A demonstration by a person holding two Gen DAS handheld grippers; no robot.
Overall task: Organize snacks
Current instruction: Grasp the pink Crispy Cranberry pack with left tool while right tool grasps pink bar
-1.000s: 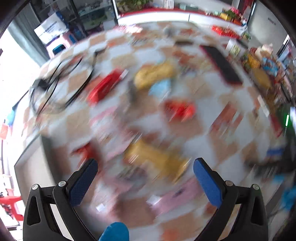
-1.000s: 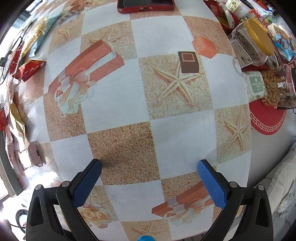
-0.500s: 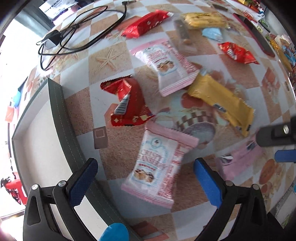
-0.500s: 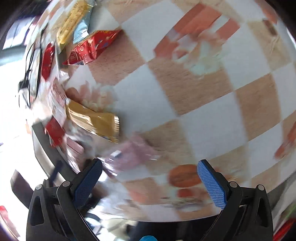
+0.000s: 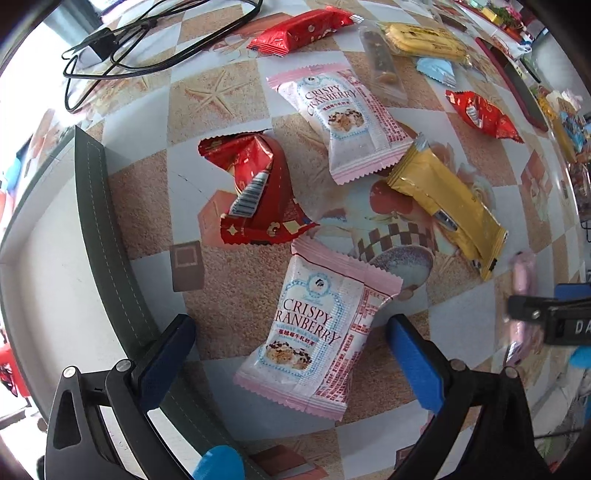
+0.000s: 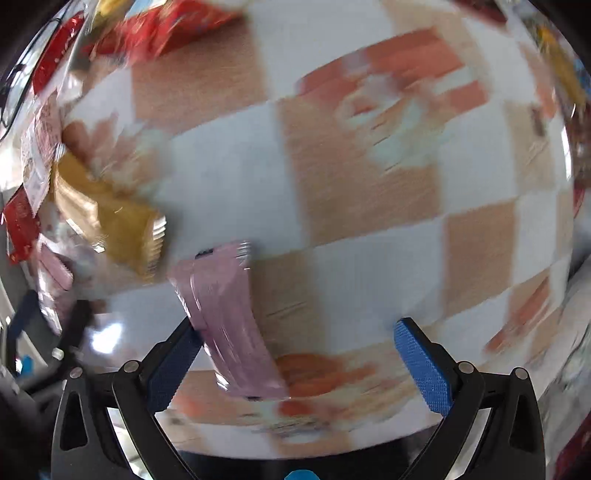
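Observation:
My left gripper [image 5: 291,358] is open, its blue pads on either side of a pink-and-white Crispy Cranberry packet [image 5: 317,336] lying flat on the checked tablecloth. A second such packet [image 5: 343,122], a crumpled red packet [image 5: 255,192] and a gold bar [image 5: 447,203] lie beyond it. My right gripper [image 6: 295,365] is open too, low over a pale pink bar [image 6: 229,314] that lies just inside its left finger; this view is blurred. The same pink bar [image 5: 522,295] shows at the left wrist view's right edge, with the right gripper's black body beside it.
A dark-rimmed grey tray [image 5: 99,236] lies to the left of the packets. Black cables [image 5: 122,44] coil at the far left. Farther off lie a red bar [image 5: 299,31], a yellow packet [image 5: 421,40], a red packet [image 5: 480,114] and a dark phone [image 5: 513,85].
Both views have swung from the far table to the near snacks. My left gripper has closed in on the near cranberry packet. My right gripper has dropped to the pink bar.

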